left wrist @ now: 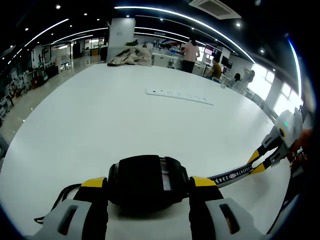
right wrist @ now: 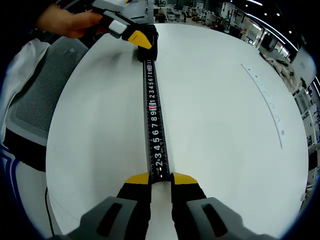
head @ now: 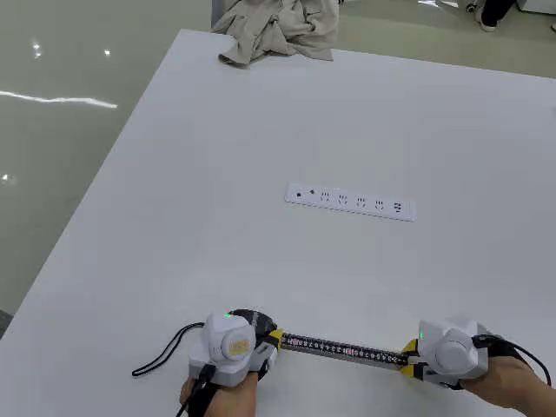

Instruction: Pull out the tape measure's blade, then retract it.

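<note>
Head view: blade left-to-right, case clamped by left hand-held gripper, tip by right hand-held gripper.

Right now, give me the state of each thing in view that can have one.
case: clamped in the left gripper
blade: pulled out, stretched straight between the grippers
left gripper: shut on the case
right gripper: shut on the blade's tip
power strip: lying flat, nothing plugged in
cloth: crumpled in a heap
</note>
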Action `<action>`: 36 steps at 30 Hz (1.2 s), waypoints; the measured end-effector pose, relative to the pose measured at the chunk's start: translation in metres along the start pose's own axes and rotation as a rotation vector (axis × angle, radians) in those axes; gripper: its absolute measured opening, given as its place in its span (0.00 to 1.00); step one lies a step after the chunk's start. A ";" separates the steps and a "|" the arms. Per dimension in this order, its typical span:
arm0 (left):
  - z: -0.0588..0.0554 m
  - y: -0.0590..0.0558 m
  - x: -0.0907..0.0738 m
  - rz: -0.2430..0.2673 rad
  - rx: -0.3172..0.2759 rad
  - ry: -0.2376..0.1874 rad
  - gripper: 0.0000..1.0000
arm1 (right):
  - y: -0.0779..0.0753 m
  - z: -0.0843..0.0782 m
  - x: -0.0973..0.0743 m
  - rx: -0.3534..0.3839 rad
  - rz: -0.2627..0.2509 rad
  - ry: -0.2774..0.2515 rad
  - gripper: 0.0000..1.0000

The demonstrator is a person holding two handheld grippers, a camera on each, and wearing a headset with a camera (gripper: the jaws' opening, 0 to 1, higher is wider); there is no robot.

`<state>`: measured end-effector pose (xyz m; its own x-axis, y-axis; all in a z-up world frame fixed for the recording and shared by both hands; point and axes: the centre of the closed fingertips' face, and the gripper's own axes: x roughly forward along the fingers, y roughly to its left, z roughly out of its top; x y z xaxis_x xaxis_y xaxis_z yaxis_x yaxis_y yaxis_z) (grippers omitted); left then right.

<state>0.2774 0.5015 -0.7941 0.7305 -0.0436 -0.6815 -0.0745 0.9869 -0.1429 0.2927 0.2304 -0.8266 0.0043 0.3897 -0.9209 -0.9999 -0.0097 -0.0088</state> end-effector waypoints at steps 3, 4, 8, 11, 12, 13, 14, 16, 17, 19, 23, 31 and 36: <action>0.000 0.000 0.000 -0.002 0.003 -0.001 0.63 | 0.000 0.000 0.000 0.001 0.000 0.000 0.15; 0.000 0.000 0.000 -0.002 0.002 -0.001 0.63 | 0.000 0.000 0.000 0.000 0.000 0.001 0.15; 0.000 0.000 0.000 -0.004 -0.002 -0.013 0.62 | 0.001 0.000 -0.001 -0.002 -0.002 0.005 0.15; 0.000 0.001 -0.001 -0.006 -0.003 -0.027 0.62 | 0.001 0.001 -0.001 0.000 -0.007 0.003 0.14; 0.001 0.000 -0.001 -0.004 0.004 -0.031 0.62 | 0.001 0.001 -0.001 0.002 -0.011 0.002 0.14; 0.000 0.000 0.000 -0.004 0.003 -0.032 0.61 | 0.001 0.001 -0.001 0.001 -0.013 0.002 0.14; 0.000 0.000 0.000 0.000 0.011 -0.033 0.61 | 0.001 0.001 -0.001 0.000 -0.015 0.001 0.14; 0.001 0.001 -0.001 0.004 0.005 -0.031 0.60 | 0.002 0.001 -0.001 -0.001 -0.019 -0.001 0.14; 0.001 0.001 -0.001 0.004 0.005 -0.032 0.60 | 0.002 0.002 -0.002 -0.001 -0.020 0.000 0.14; 0.001 0.000 -0.001 0.004 0.008 -0.036 0.60 | 0.001 0.002 -0.001 -0.003 -0.023 0.000 0.14; 0.001 0.001 -0.001 0.005 0.006 -0.040 0.60 | 0.001 0.003 -0.001 -0.011 -0.034 0.000 0.14; 0.001 0.001 -0.001 0.001 0.007 -0.038 0.60 | 0.000 0.009 0.000 -0.033 -0.078 -0.031 0.13; 0.001 0.001 -0.001 0.001 0.006 -0.037 0.60 | 0.000 0.014 0.001 -0.050 -0.097 -0.042 0.13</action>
<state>0.2774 0.5025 -0.7930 0.7553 -0.0373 -0.6544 -0.0706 0.9879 -0.1378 0.2928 0.2434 -0.8225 0.0995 0.4288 -0.8979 -0.9929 -0.0158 -0.1175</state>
